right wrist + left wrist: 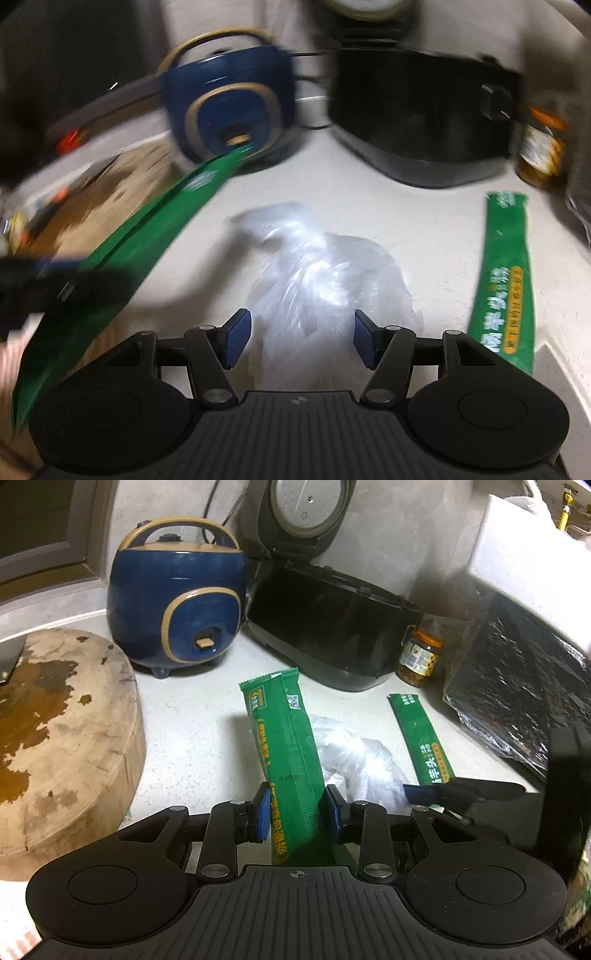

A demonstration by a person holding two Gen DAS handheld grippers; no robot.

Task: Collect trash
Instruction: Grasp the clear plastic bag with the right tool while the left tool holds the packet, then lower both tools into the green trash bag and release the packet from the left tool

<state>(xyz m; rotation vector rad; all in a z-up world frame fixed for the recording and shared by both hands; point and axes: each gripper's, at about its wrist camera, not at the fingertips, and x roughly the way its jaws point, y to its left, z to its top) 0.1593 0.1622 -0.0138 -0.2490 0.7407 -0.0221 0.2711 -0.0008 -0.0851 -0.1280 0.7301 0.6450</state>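
Note:
A long green wrapper [284, 738] stands tilted up off the white counter [192, 731], and my left gripper [298, 812] is shut on its lower part. The right wrist view shows the same wrapper [147, 236] slanting up from the left, blurred. A crumpled clear plastic bag [354, 760] lies just behind it. My right gripper [301, 339] is open, its blue pads either side of the near end of that bag [317, 273] without squeezing it. A second green wrapper [421, 738] lies flat on the counter to the right [506, 280].
At the back stand a blue rice cooker [177, 605], a black cooker [325, 624] with its lid up, and a small jar [419, 657]. A thick wooden chopping block [62, 731] fills the left. A dark foil-covered block [517, 686] sits at the right.

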